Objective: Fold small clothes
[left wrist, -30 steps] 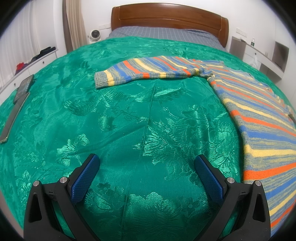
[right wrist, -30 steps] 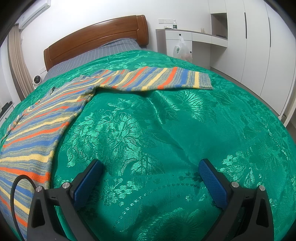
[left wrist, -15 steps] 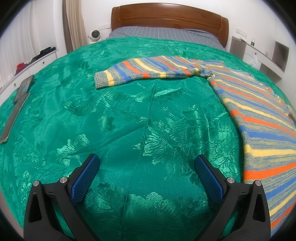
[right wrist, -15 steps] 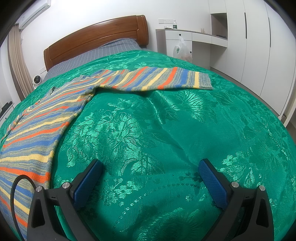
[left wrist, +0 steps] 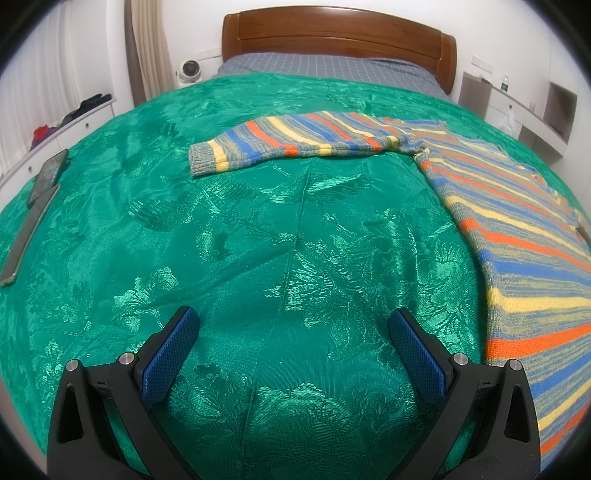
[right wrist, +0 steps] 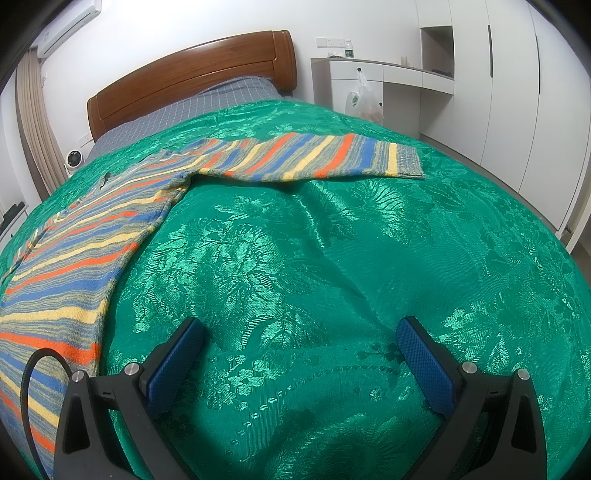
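A striped knit sweater (left wrist: 517,229) in blue, orange, yellow and grey lies flat on the green bedspread (left wrist: 258,240). In the left wrist view its body fills the right side and one sleeve (left wrist: 291,142) stretches left, cuff at the far end. The right wrist view has the sweater (right wrist: 74,254) body at left, with the other sleeve (right wrist: 314,158) stretched right. My left gripper (left wrist: 293,326) hovers open over bare bedspread, left of the sweater's hem. Open too, my right gripper (right wrist: 299,334) hangs over bare bedspread (right wrist: 369,258), right of the hem. Nothing sits between either pair of fingers.
A phone (left wrist: 48,175) and a long flat strip (left wrist: 27,236) lie at the bed's left edge. A wooden headboard (left wrist: 336,35) and grey checked sheet (left wrist: 325,68) are at the far end. A white desk with a plastic bag (right wrist: 364,101) and wardrobes (right wrist: 517,92) stand to the right.
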Demonstrator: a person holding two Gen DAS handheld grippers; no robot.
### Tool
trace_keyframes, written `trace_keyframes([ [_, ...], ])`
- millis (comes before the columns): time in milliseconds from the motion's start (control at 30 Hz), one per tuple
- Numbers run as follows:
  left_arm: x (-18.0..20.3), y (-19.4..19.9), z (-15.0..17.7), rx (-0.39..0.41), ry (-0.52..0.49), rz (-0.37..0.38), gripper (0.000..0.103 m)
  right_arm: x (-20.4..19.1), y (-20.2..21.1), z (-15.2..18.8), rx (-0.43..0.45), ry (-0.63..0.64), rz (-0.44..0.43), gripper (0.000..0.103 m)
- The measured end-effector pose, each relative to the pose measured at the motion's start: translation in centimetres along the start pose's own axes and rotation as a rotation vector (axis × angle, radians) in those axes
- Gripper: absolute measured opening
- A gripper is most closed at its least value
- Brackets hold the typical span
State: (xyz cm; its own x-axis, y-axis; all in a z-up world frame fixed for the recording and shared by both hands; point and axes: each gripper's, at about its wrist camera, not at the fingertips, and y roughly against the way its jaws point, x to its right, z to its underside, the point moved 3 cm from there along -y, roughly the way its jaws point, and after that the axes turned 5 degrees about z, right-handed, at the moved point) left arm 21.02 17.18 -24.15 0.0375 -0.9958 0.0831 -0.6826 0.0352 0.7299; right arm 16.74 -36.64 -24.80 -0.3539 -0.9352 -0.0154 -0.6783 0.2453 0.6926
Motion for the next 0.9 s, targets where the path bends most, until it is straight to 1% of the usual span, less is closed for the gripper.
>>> trace_keyframes([
  [533, 0.0, 0.0, 0.0, 0.0, -0.001, 0.001, 0.103, 0.0, 0.0, 0.0, 0.001, 0.001, 0.001, 0.103],
  [600, 0.0, 0.0, 0.0, -0.001, -0.001, 0.001, 0.103, 0.0, 0.0, 0.0, -0.003, 0.0, 0.001, 0.103],
  [633, -0.1, 0.0, 0.0, -0.001, -0.001, 0.002, 0.103, 0.0, 0.1, -0.1, -0.021, 0.001, -0.001, 0.103],
  [700, -0.1, 0.0, -0.1, 0.0, -0.002, 0.001, 0.103, 0.5, 0.2, -1.1, -0.089, -0.019, -0.043, 0.102],
  [733, -0.1, 0.0, 0.0, 0.0, -0.002, 0.001, 0.103, 1.2, 0.4, -1.9, -0.106, -0.055, -0.093, 0.102],
  [767, -0.1, 0.0, 0.0, 0.0, -0.002, 0.001, 0.103, 1.9, 0.5, -2.6, -0.107, -0.092, -0.139, 0.102],
  [800, -0.2, 0.0, -0.1, 0.0, -0.003, 0.0, 0.103, 3.3, 0.8, -4.0, -0.102, -0.155, -0.202, 0.102],
  [833, -0.3, 0.0, -0.1, 0.001, -0.004, -0.001, 0.103, 4.9, 0.8, -5.6, -0.097, -0.217, -0.245, 0.102],
  [900, -0.1, -0.1, -0.1, 0.002, -0.007, -0.004, 0.103, 7.7, 0.2, -8.2, -0.096, -0.318, -0.296, 0.102],
])
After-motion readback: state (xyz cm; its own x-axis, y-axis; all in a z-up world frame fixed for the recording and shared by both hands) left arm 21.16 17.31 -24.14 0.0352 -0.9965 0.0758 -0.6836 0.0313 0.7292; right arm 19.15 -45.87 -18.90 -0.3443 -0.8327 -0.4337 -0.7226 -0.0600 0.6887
